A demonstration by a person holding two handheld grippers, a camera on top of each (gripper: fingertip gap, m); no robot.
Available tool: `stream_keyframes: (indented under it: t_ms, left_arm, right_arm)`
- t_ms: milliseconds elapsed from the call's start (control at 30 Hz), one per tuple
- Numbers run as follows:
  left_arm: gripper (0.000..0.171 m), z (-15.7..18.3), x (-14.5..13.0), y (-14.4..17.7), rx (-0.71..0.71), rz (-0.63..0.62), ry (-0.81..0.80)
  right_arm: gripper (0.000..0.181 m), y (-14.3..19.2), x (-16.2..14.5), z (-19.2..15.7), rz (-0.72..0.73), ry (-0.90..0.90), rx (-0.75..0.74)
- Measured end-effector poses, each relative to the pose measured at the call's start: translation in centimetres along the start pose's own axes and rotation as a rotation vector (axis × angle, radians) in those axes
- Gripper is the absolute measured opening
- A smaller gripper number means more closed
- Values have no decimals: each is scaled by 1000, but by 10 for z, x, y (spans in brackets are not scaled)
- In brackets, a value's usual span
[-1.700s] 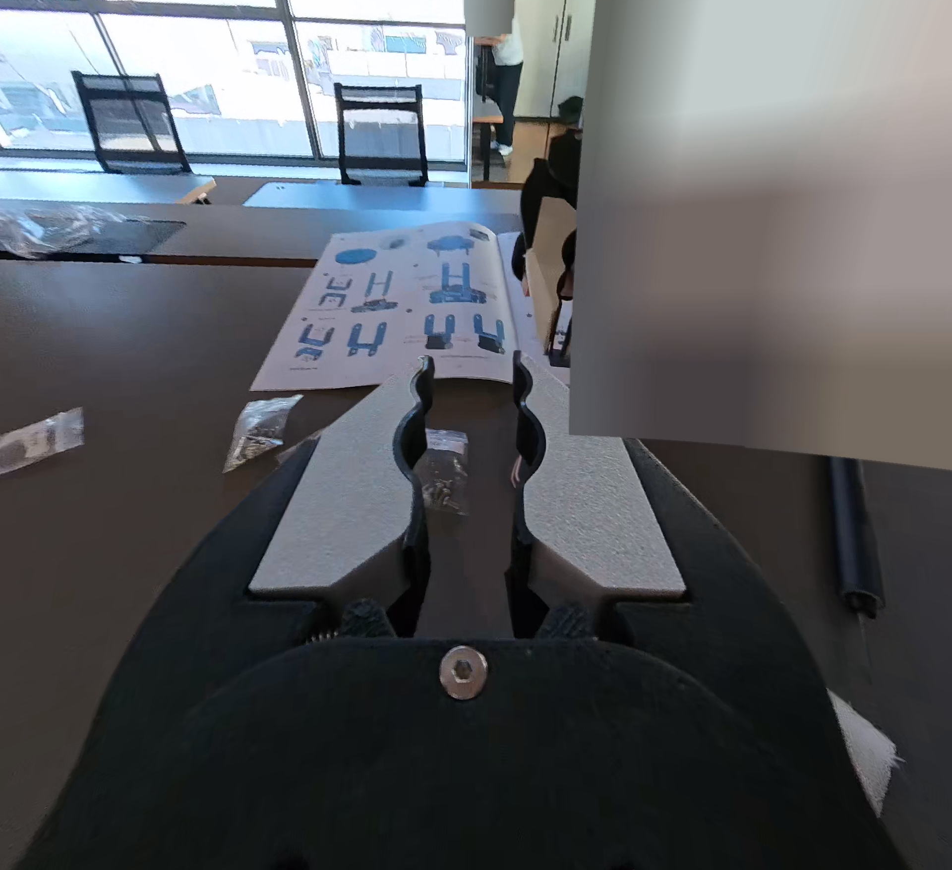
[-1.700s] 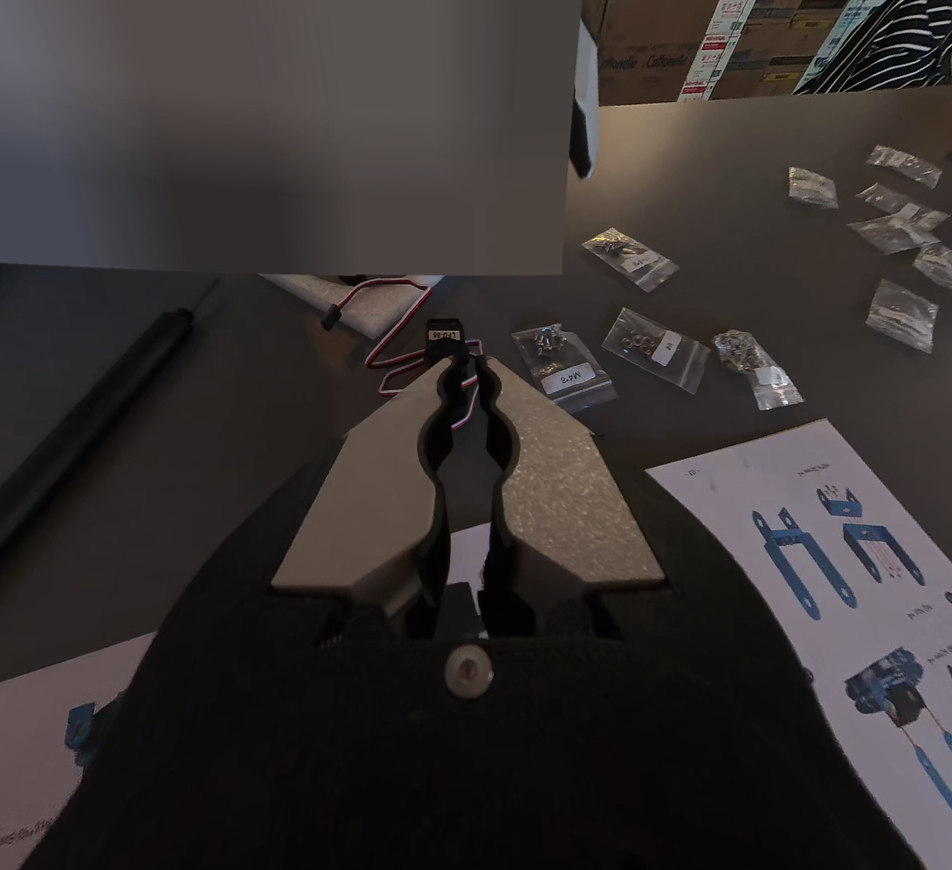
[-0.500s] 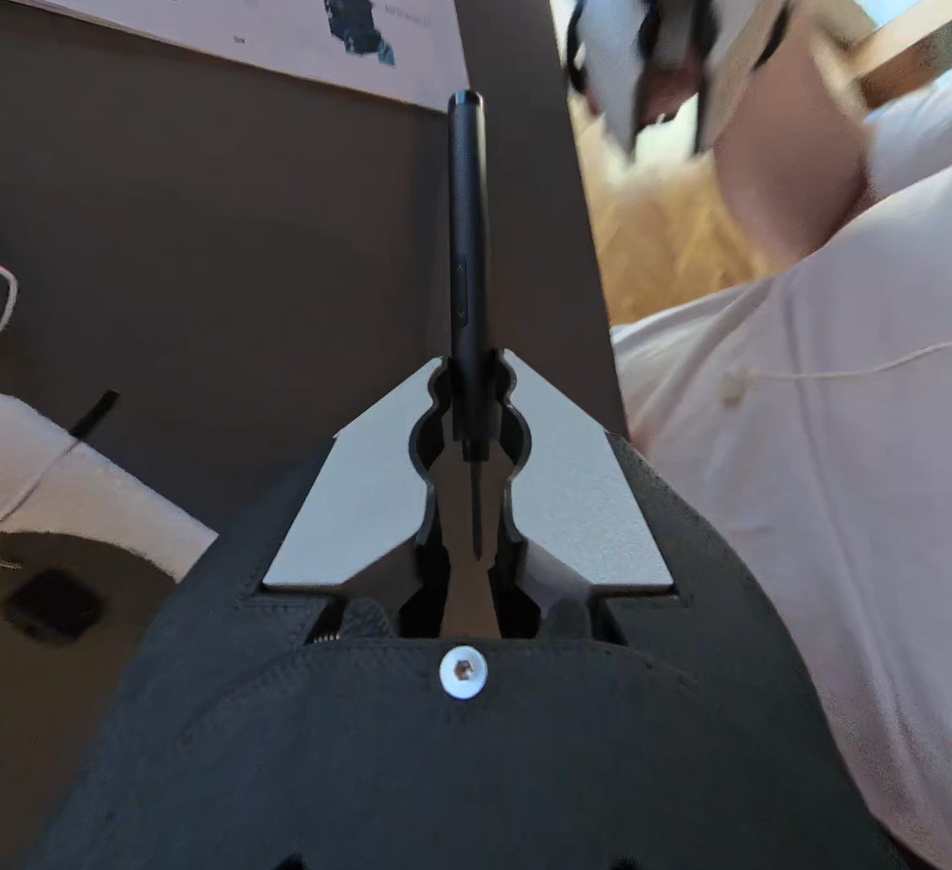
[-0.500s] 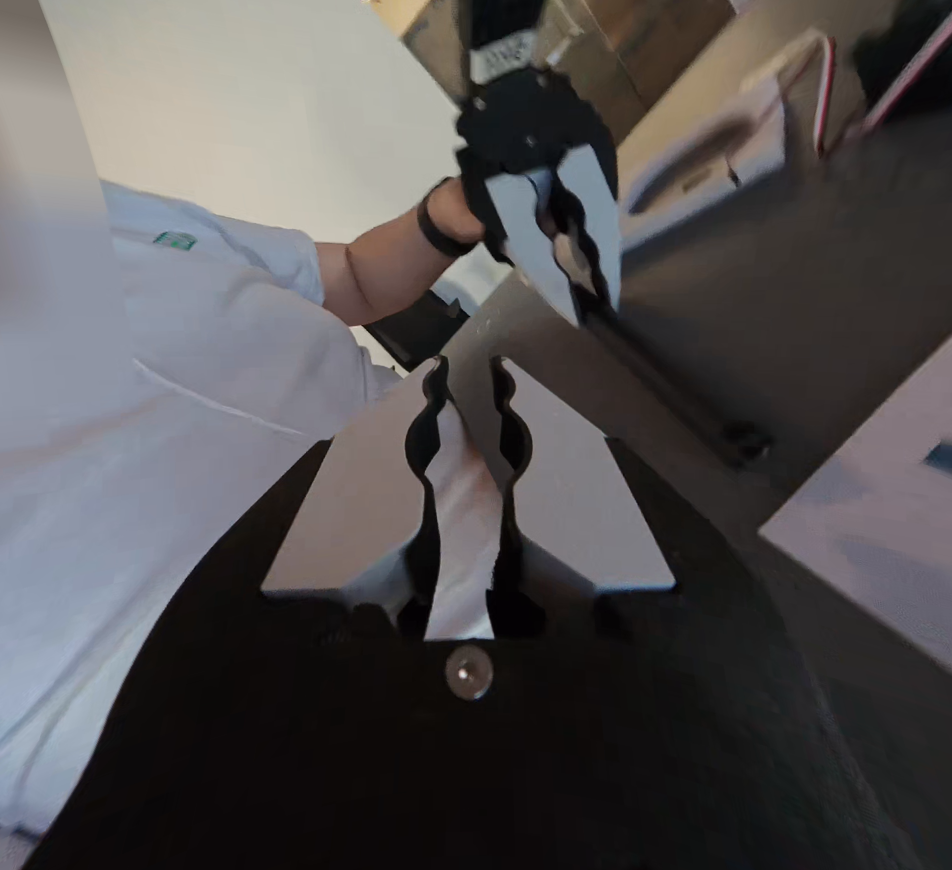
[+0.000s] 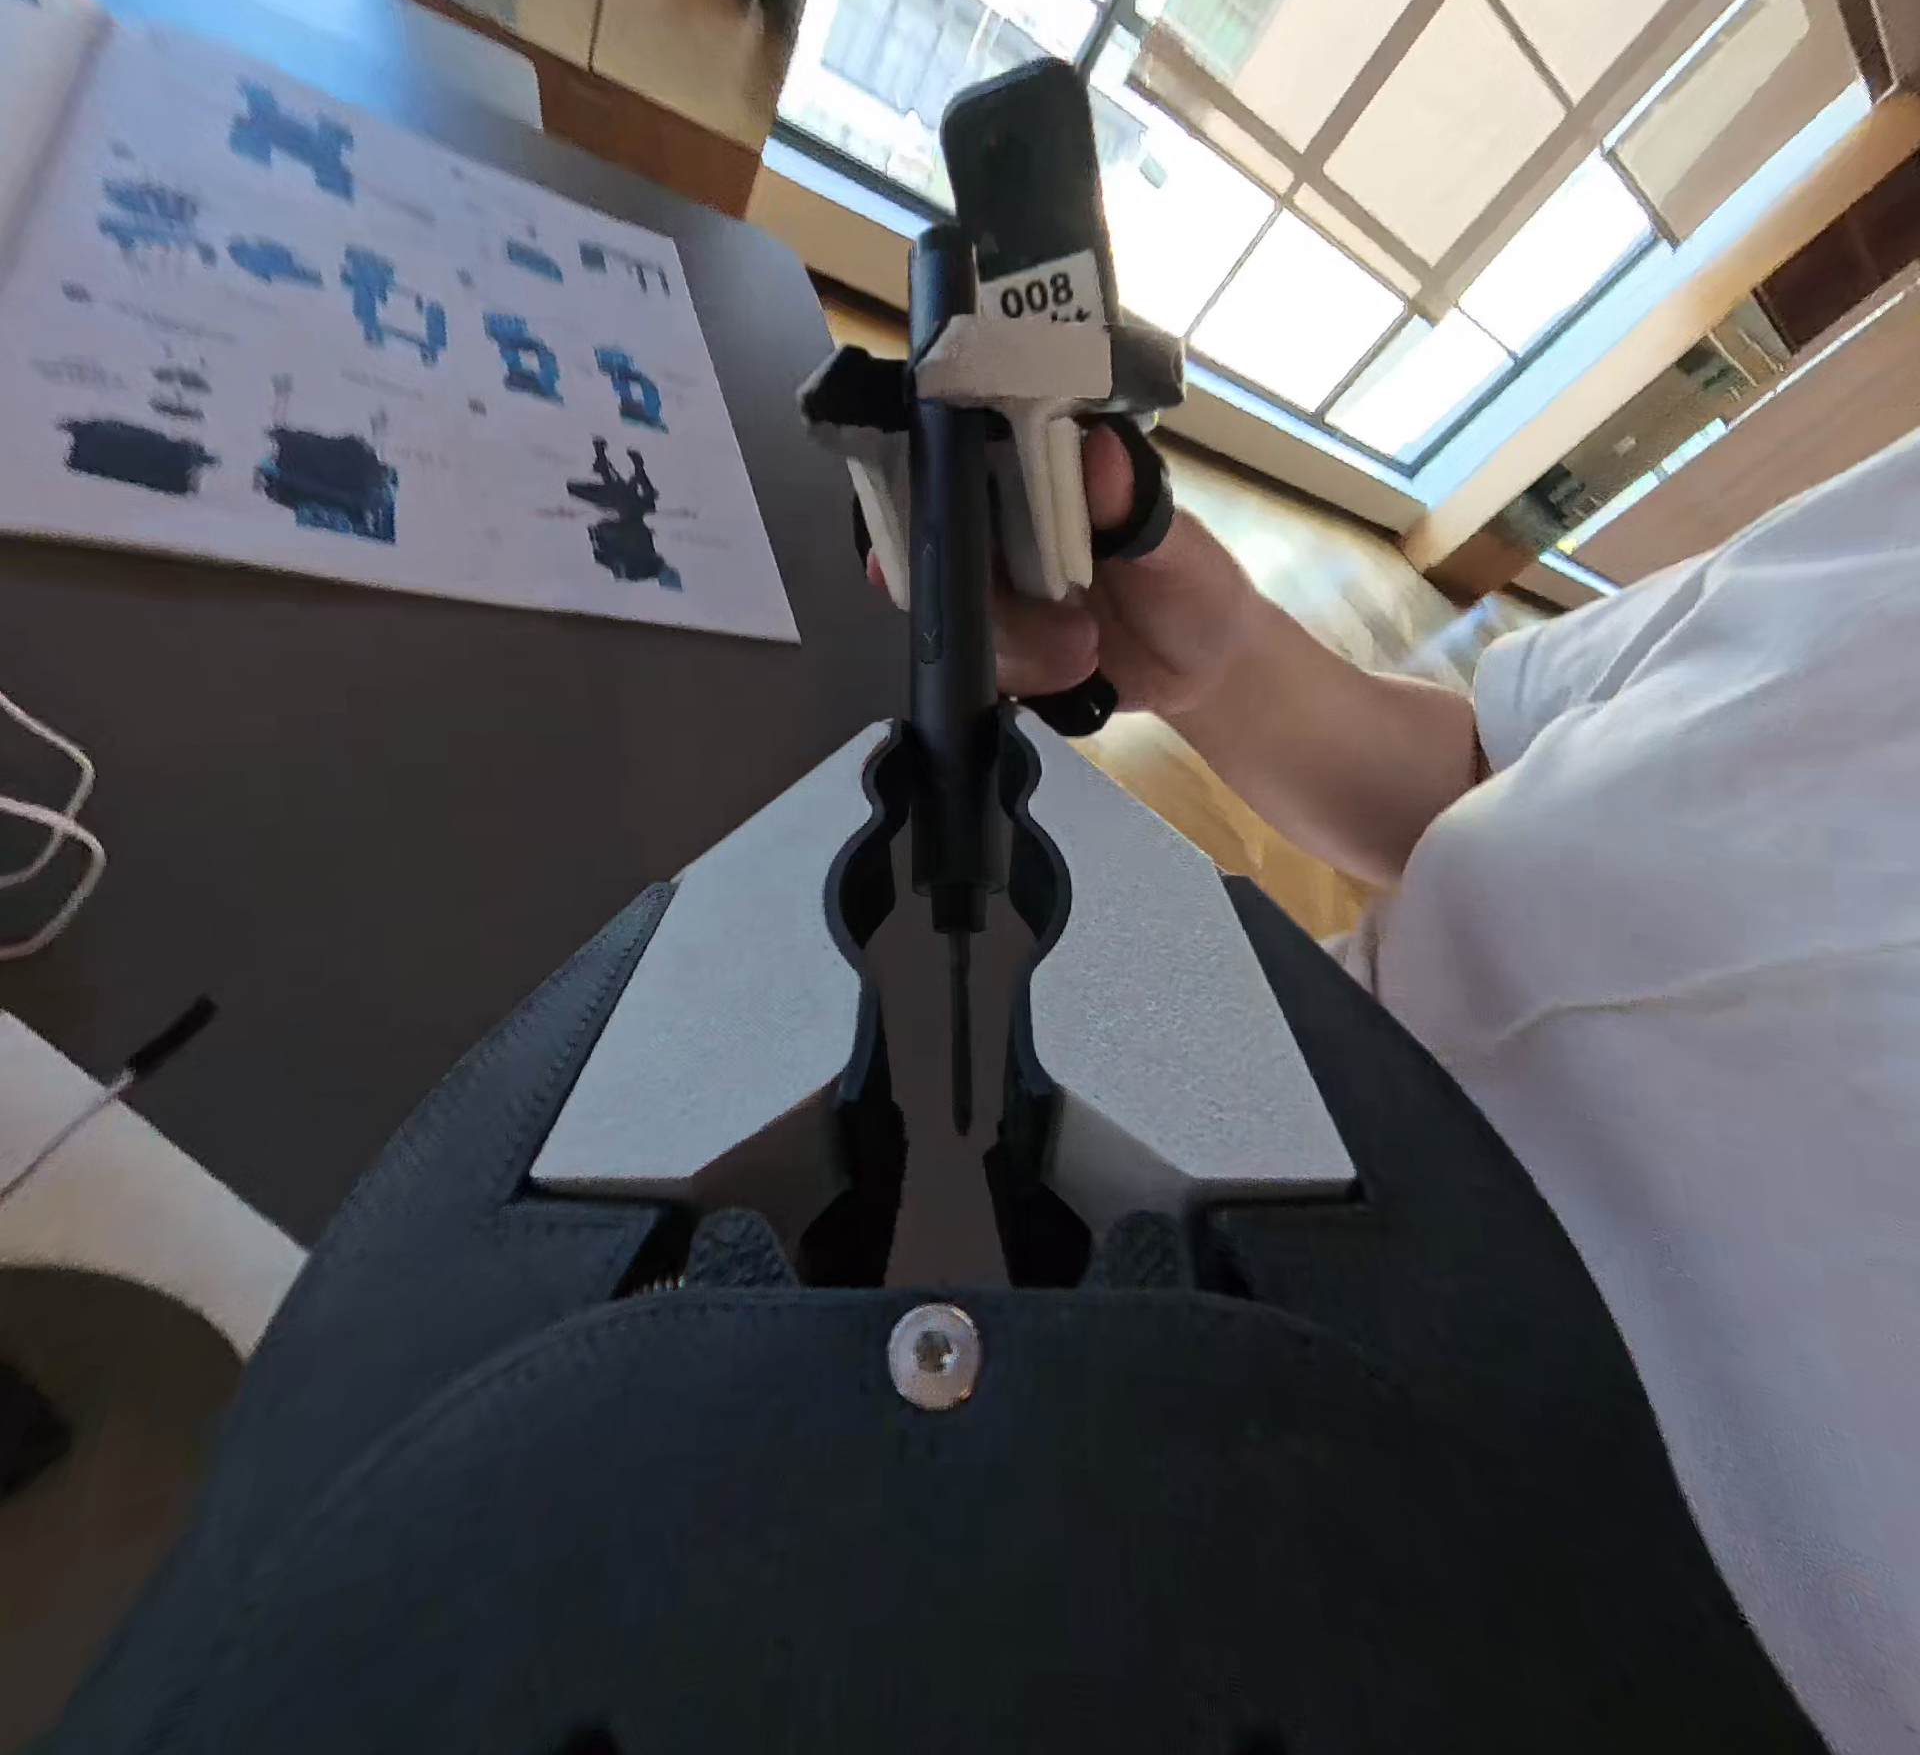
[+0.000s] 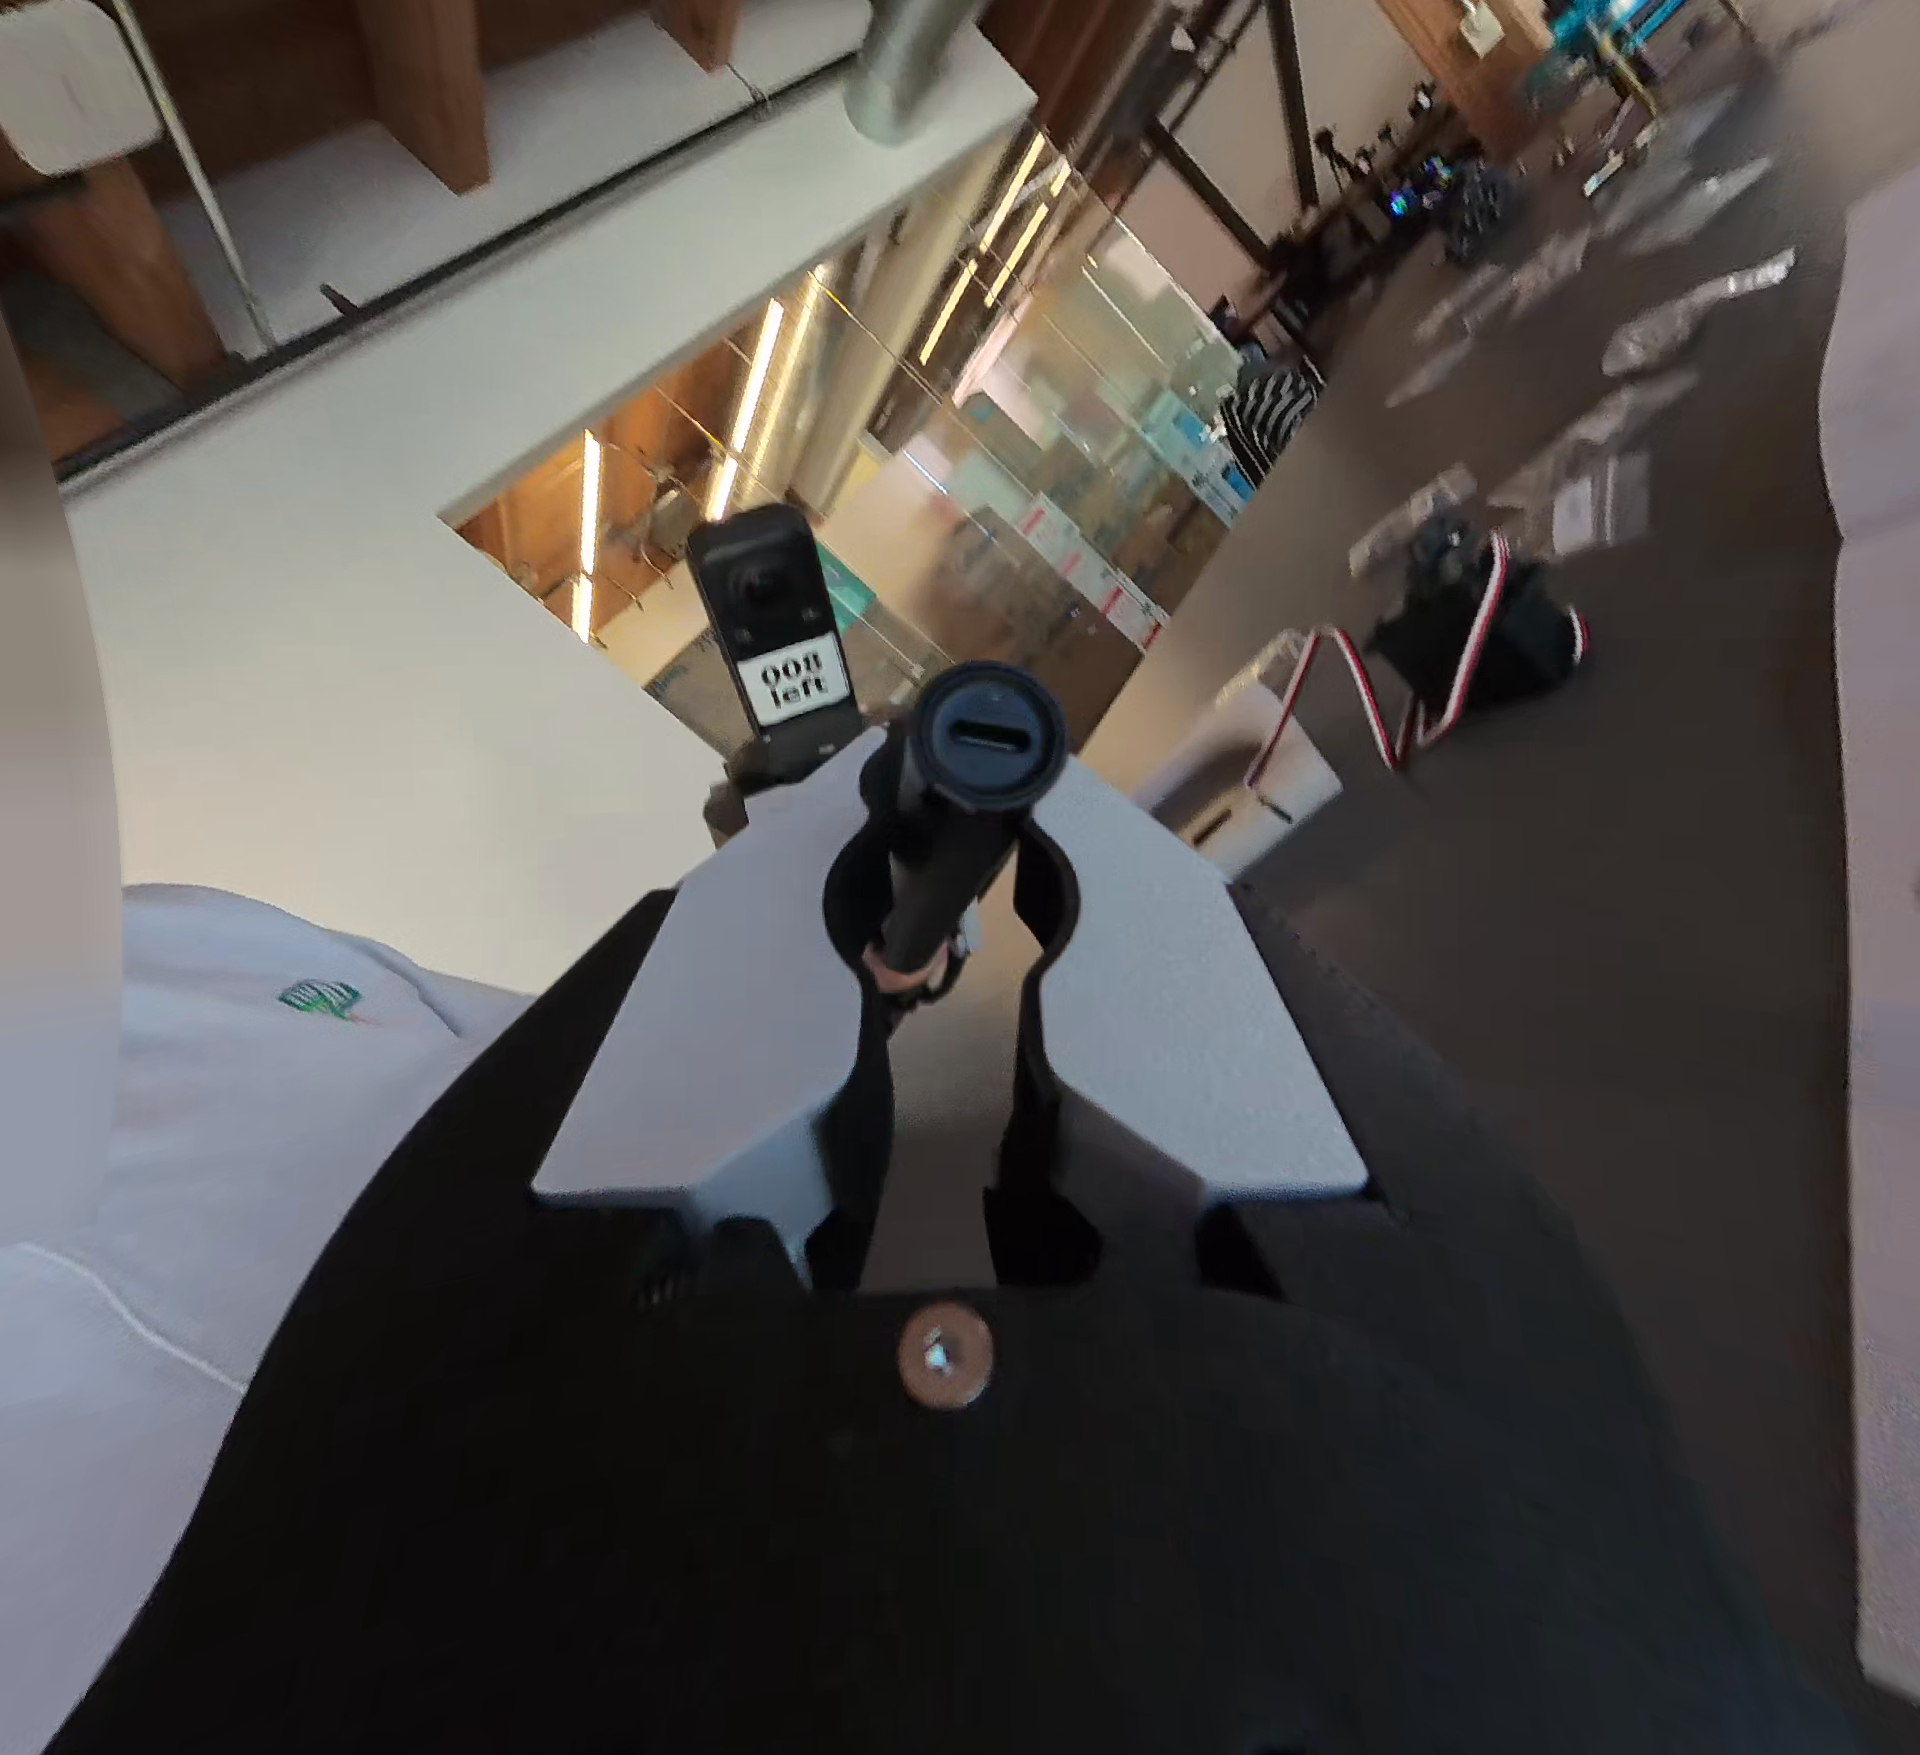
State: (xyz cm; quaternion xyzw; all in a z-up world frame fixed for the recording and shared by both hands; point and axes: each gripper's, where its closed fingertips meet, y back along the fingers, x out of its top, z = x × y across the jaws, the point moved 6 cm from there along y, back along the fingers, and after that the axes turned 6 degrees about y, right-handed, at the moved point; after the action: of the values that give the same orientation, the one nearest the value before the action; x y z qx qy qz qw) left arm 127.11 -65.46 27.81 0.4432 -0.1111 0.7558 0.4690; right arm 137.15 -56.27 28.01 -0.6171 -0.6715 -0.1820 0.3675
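Observation:
My left gripper [image 5: 956,749] is shut on a slim black electric screwdriver [image 5: 940,562] near its bit end and holds it in the air above the dark table [image 5: 416,770]. The bit points back at the left camera. My right gripper [image 6: 966,791] has its jaws apart on either side of the screwdriver's rear end [image 6: 992,739], whose body passes loosely through the round notch between the fingers. In the left wrist view the right gripper [image 5: 966,510], held by a hand [image 5: 1143,635], sits along the screwdriver's far part.
An open instruction booklet [image 5: 364,355] lies on the table at the left. A white cable [image 5: 52,832] and a white block [image 5: 114,1186] lie nearer. A servo with red, white and black wires [image 6: 1475,635] and small bags [image 6: 1600,479] lie on the table. A person's white shirt [image 5: 1662,1030] fills the right. About 5 centimeters separates my left fingertips from my right.
My left gripper, open over the table before, has closed on the screwdriver and lifted it. My right gripper let go of the servo wire and has moved up around the screwdriver's rear end.

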Motion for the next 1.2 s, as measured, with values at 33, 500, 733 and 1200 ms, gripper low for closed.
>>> stream_keyframes:
  t_ms: [33, 500, 733, 1200]
  left_arm:
    - [14, 0, 5, -2, 3, 28, -6]
    - [44, -58, 143, 6, 176, 221, -287]
    - [53, -68, 208, 58, 301, 311, -414]
    - [42, -104, 162, 46, 202, 81, -411]
  right_arm:
    - [16, -2, 7, 0, 18, 7, 15]
    - [10, -92, 163, 26, -411, 429, 318]
    - [10, -144, 206, 34, -532, 670, 437]
    - [10, -162, 167, 58, -560, 626, 625]
